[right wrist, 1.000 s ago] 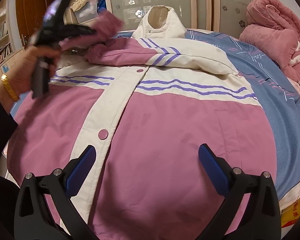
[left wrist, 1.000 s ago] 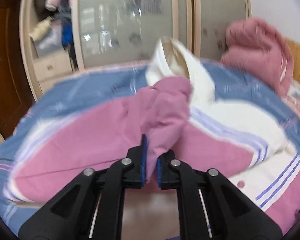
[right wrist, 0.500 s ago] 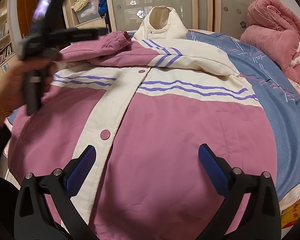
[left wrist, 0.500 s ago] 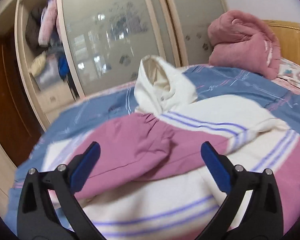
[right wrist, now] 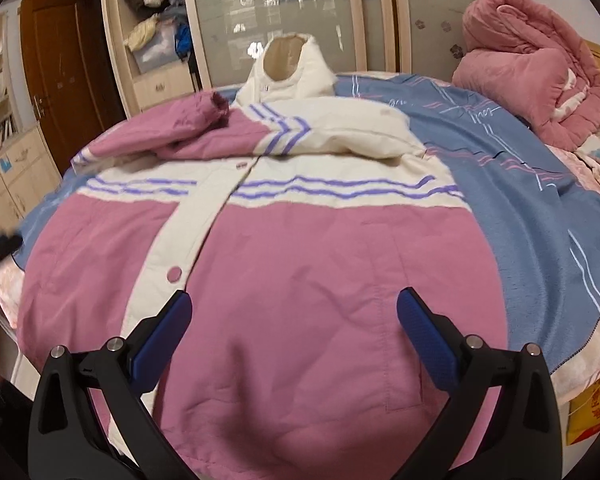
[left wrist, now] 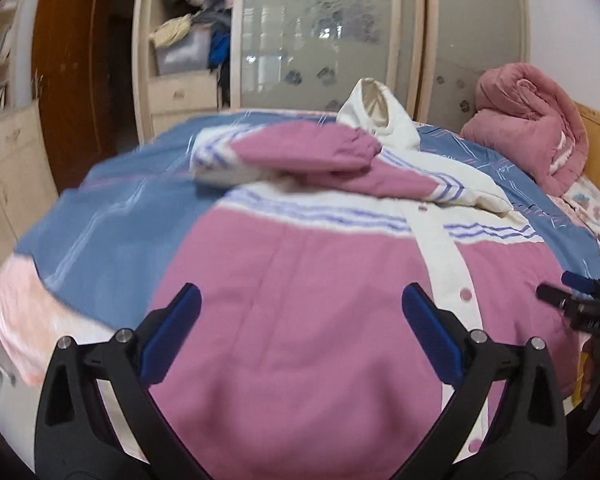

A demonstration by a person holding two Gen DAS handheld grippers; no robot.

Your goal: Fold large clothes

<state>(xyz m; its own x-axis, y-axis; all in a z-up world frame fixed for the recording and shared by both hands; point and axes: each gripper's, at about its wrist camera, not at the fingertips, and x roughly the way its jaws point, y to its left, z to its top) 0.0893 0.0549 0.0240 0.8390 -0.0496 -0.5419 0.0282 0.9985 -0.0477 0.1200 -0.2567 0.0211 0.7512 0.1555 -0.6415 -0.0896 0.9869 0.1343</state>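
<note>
A large pink and cream padded jacket with purple stripes lies front up on the bed; it also shows in the right wrist view. Its pink sleeve is folded across the chest below the cream collar; the sleeve shows in the right wrist view too. My left gripper is open and empty above the jacket's lower left part. My right gripper is open and empty above the lower right part. The right gripper's tip shows at the left view's right edge.
A blue striped bedsheet covers the bed. A rolled pink quilt lies at the far right by the wooden headboard. A wardrobe with frosted doors and open shelves stands behind. A wooden door and drawers stand at the left.
My left gripper let go of the pink sleeve, which now lies across the chest, and opened. It drew back toward the jacket's hem. The right gripper barely moved.
</note>
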